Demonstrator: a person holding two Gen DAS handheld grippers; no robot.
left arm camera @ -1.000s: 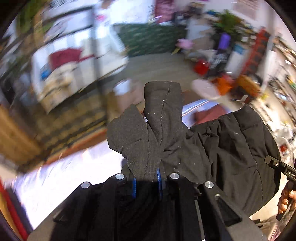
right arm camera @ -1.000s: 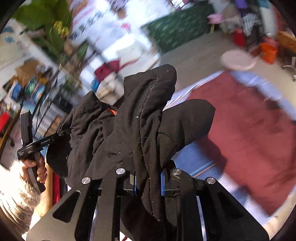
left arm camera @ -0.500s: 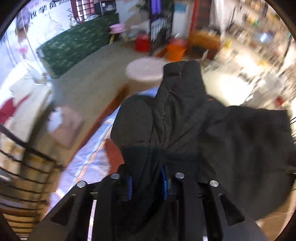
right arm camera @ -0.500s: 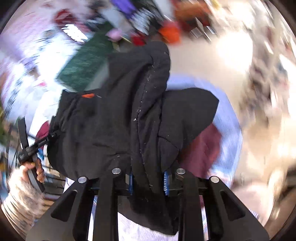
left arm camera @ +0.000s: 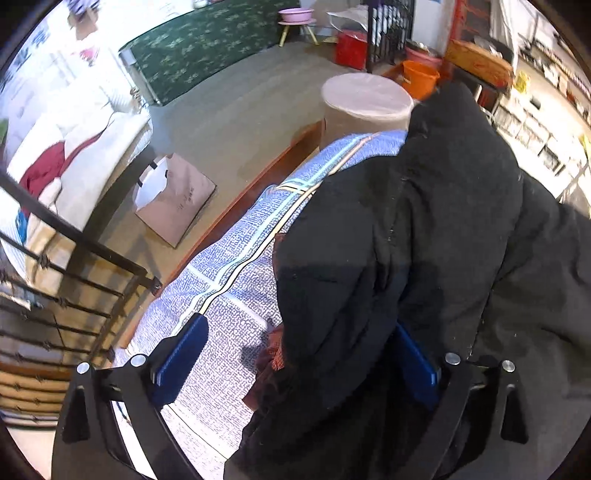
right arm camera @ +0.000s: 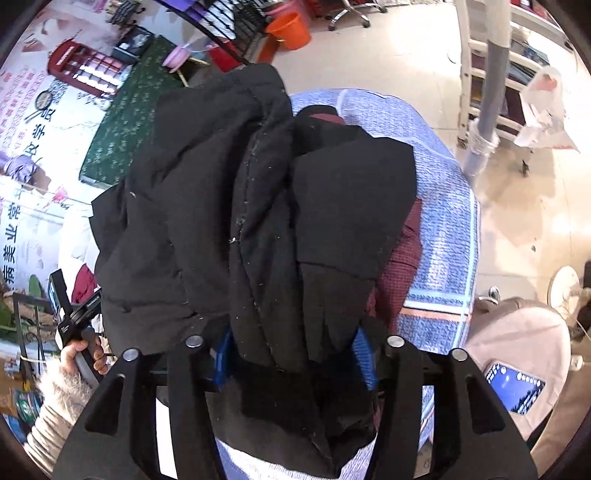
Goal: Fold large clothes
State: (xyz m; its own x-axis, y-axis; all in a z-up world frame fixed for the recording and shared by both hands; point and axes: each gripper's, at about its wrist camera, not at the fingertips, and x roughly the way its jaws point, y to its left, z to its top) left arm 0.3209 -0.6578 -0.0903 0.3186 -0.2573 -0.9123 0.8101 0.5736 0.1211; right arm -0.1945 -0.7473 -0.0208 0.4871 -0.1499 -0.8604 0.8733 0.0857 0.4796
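opening jaws of left gripper (left arm camera: pixel 295 354) and right gripper (right arm camera: pixel 295 354), both slack around black jacket (right arm camera: pixel 258 206) on blue bedspread (left arm camera: pixel 229 266)

Counts: 1 black garment (left arm camera: pixel 424 240), 1 dark red checked garment (right arm camera: pixel 400 266) under it, 1 blue patterned bed cover (left arm camera: pixel 229 266). Around the bed: 1 round stool (left arm camera: pixel 365 103), 1 orange bucket (left arm camera: pixel 421 75), 1 red bin (left arm camera: pixel 351 44), 1 pink basin (left arm camera: pixel 297 14), 1 paper bag (left arm camera: pixel 173 199), 1 green patterned mat (left arm camera: pixel 207 40), 1 phone (right arm camera: pixel 515 386) with lit screen. Grippers: 2, left gripper (left arm camera: pixel 295 360) and right gripper (right arm camera: pixel 293 354), plus 1 hand (right arm camera: pixel 83 350) visible on a handle.
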